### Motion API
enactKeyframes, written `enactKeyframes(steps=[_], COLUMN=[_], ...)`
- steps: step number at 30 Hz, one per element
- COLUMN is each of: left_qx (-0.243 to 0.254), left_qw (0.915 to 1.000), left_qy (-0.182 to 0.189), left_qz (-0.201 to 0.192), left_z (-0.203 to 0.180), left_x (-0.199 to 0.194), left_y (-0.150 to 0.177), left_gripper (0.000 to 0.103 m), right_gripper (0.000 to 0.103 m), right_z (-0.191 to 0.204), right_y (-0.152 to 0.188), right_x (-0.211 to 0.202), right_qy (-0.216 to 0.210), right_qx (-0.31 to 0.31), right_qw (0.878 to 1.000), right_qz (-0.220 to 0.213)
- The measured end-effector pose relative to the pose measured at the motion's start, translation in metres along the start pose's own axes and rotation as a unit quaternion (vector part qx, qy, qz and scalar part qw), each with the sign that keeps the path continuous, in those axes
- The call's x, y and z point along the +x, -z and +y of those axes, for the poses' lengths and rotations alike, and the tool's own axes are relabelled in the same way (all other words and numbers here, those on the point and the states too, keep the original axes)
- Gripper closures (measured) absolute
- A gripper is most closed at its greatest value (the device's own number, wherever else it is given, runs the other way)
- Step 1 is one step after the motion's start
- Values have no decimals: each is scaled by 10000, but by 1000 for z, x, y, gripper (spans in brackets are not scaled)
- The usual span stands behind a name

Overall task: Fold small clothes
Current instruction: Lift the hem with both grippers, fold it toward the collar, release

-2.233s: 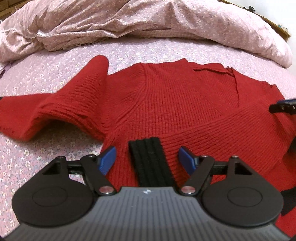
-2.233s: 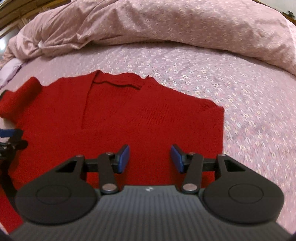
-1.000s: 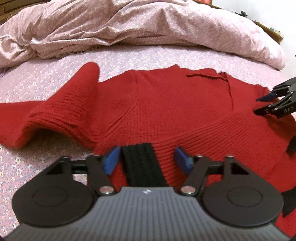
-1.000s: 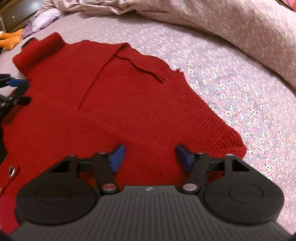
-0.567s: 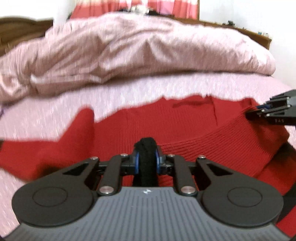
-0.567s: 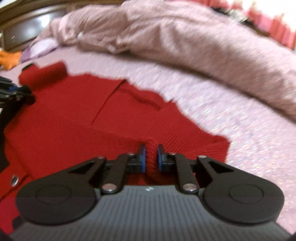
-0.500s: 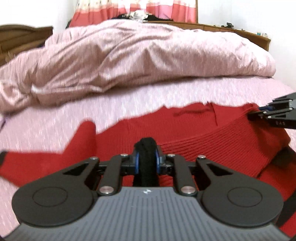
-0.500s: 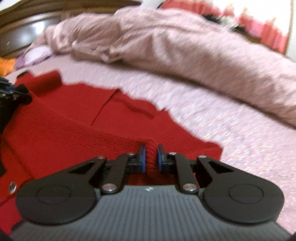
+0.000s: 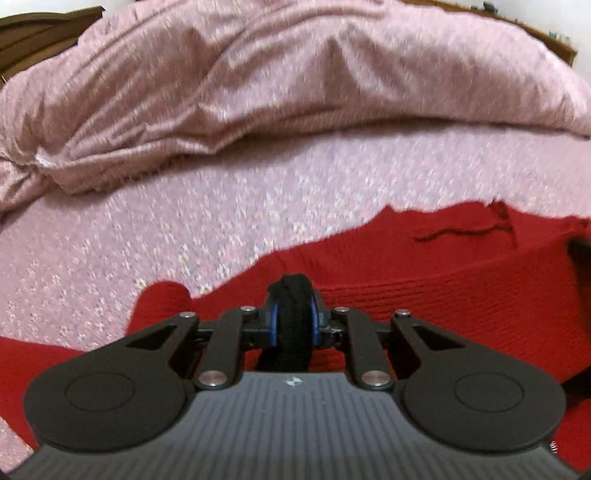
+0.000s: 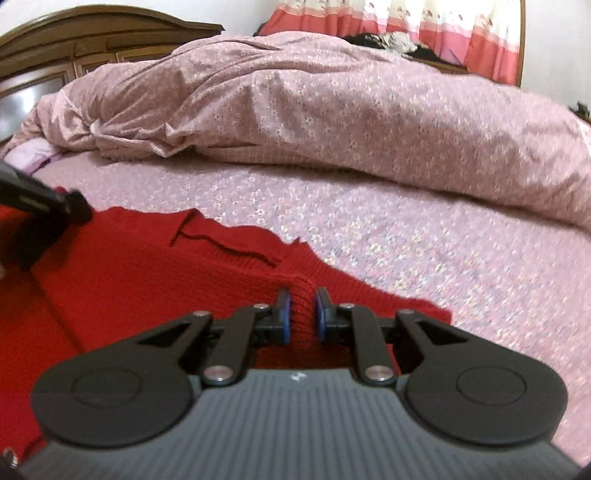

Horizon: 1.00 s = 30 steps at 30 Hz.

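Between both tools, pinched sweater

pink floral bedsheet, rumpled duvet — wooden headboard, red curtains

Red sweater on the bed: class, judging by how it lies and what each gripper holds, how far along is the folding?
Done: the red sweater lies spread on the bed sheet, one sleeve laid across its body. In hand: the left gripper is shut on the black cuff; the right gripper has a ridge of red knit between its pads, jaws opening slightly. Left: the body looks unfolded, so the main folds remain.
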<state>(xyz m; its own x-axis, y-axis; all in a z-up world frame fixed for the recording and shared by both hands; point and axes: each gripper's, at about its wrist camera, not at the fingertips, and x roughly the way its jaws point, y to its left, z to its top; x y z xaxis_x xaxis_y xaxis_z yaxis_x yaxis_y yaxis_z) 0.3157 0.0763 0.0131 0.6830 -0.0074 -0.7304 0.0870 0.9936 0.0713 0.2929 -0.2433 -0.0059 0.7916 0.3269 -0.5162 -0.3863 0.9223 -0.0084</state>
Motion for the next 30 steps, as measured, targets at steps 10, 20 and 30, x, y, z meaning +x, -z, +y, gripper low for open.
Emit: enactKeyframes(steps=[10, 20, 30], left_qx=[258, 356, 201], left_qw=[9995, 9991, 9994], left_qy=[-170, -214, -247], left_qz=[-67, -101, -133], left_z=[-10, -12, -8], left_x=[8, 5, 11], left_y=[14, 12, 10], left_gripper=[84, 84, 83], right_gripper=[77, 77, 100], right_z=[-98, -117, -103], right_y=[-3, 32, 27], right_x=[-39, -8, -13], right_qy=[954, 37, 1243], right_qx=[1101, 2616, 2010], right_qw=[9893, 9644, 9716], right_qz=[59, 393, 77])
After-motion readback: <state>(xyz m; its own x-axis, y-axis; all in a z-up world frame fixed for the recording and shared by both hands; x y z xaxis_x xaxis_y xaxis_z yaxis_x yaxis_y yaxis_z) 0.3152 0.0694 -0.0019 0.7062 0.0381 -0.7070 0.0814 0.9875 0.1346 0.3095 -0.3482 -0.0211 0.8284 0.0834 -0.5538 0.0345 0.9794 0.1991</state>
